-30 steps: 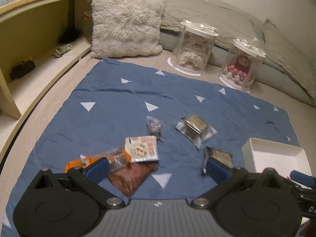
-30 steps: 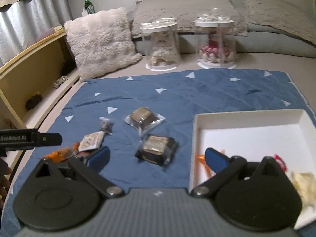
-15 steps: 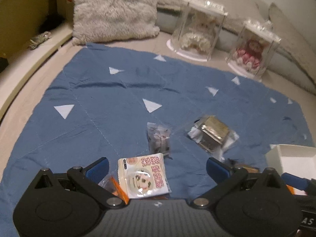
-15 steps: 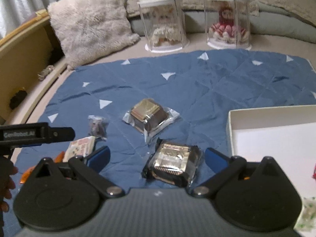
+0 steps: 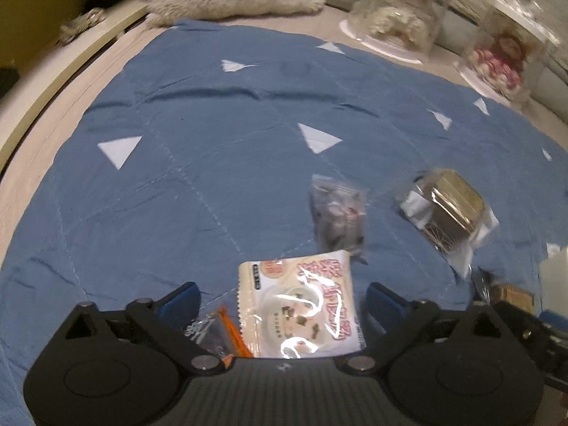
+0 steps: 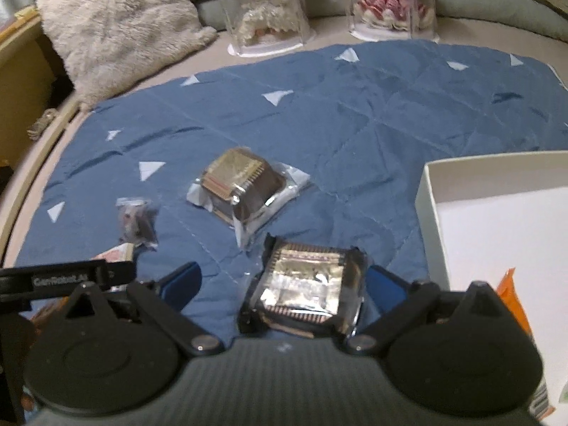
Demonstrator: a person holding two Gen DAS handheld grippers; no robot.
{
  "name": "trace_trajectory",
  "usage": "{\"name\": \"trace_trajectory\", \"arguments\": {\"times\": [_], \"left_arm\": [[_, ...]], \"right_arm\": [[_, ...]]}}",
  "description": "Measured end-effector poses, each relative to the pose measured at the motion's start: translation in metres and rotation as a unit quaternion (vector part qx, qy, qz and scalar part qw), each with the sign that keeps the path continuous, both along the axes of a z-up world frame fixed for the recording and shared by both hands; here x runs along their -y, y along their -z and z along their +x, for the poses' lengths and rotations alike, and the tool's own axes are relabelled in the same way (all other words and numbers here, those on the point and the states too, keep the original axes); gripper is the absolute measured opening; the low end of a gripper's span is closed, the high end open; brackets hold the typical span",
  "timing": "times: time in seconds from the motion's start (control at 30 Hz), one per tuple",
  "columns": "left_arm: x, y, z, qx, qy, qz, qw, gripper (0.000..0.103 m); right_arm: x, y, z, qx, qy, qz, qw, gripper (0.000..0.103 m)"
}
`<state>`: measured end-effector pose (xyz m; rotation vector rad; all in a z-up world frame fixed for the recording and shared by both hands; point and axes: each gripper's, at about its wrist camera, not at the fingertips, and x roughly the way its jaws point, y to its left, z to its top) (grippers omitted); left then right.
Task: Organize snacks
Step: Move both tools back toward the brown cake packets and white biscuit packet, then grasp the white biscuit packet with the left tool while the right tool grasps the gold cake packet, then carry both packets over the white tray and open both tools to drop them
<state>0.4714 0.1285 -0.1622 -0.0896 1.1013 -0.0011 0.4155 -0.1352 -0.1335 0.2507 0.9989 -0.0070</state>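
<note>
Snacks lie on a blue quilt [image 5: 213, 163] with white triangles. My left gripper [image 5: 282, 301] hangs low over a white printed snack packet [image 5: 301, 312], which lies between its blue fingers [image 5: 179, 301]. Its jaws are closing and the pads are not touching the packet. An orange packet [image 5: 227, 330] lies under the left finger. My right gripper [image 6: 284, 284] is open, with a dark foil-wrapped cake [image 6: 309, 294] between its fingers, close to the right one. A second foil-wrapped cake [image 6: 245, 184] and a small dark packet [image 6: 136, 222] lie farther out.
A white box [image 6: 429, 195] stands at the right of the quilt with an orange packet [image 6: 511, 291] inside. A fluffy pillow [image 6: 120, 32] and two clear display cases with dolls [image 6: 269, 17] sit beyond the quilt. A curved wooden ledge [image 5: 53, 81] runs along the left.
Both grippers have dropped and moved forward over the quilt. The white packet now sits between the left fingers, and the dark foil cake between the right fingers.
</note>
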Motion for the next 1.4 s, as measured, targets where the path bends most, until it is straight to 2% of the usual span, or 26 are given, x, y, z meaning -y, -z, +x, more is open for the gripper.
{"name": "trace_trajectory", "arguments": {"times": [0.13, 0.3, 0.37, 0.4, 0.43, 0.53, 0.63, 0.8, 1.0, 1.4], "left_arm": [[-0.004, 0.0, 0.0, 0.002, -0.007, -0.006, 1.0, 0.09], [0.002, 0.001, -0.002, 0.014, 0.01, 0.014, 0.9998, 0.078], [0.003, 0.0, -0.001, 0.019, 0.011, 0.01, 0.9997, 0.07], [0.004, -0.001, -0.002, 0.022, 0.01, 0.006, 0.9997, 0.065], [0.004, -0.002, -0.002, 0.025, 0.007, 0.003, 0.9997, 0.065], [0.005, -0.001, -0.006, 0.033, 0.009, 0.005, 0.9994, 0.063], [0.003, -0.003, -0.009, 0.039, 0.003, -0.001, 0.9992, 0.057], [0.002, -0.01, -0.016, 0.053, -0.005, -0.016, 0.9985, 0.05], [0.011, -0.022, -0.027, 0.065, 0.006, -0.02, 0.9977, 0.048], [0.023, -0.055, -0.057, 0.08, 0.004, -0.03, 0.9963, 0.047]], "right_arm": [[0.0, 0.008, 0.006, -0.015, 0.029, -0.006, 0.999, 0.098], [0.003, 0.017, 0.01, -0.031, 0.064, -0.013, 0.997, 0.093], [0.0, 0.018, 0.01, -0.03, 0.066, -0.022, 0.997, 0.093], [-0.002, 0.017, 0.011, -0.029, 0.066, -0.025, 0.997, 0.089], [-0.004, 0.018, 0.012, -0.029, 0.062, -0.022, 0.997, 0.084], [-0.007, 0.022, 0.017, -0.049, 0.057, -0.022, 0.997, 0.077], [-0.009, 0.021, 0.018, -0.044, 0.046, -0.027, 0.998, 0.068], [-0.008, 0.02, 0.011, -0.027, 0.029, -0.024, 0.999, 0.064], [-0.011, 0.011, 0.0, -0.003, 0.009, -0.029, 1.0, 0.063], [-0.008, -0.029, -0.031, 0.061, -0.019, -0.034, 0.997, 0.063]]}}
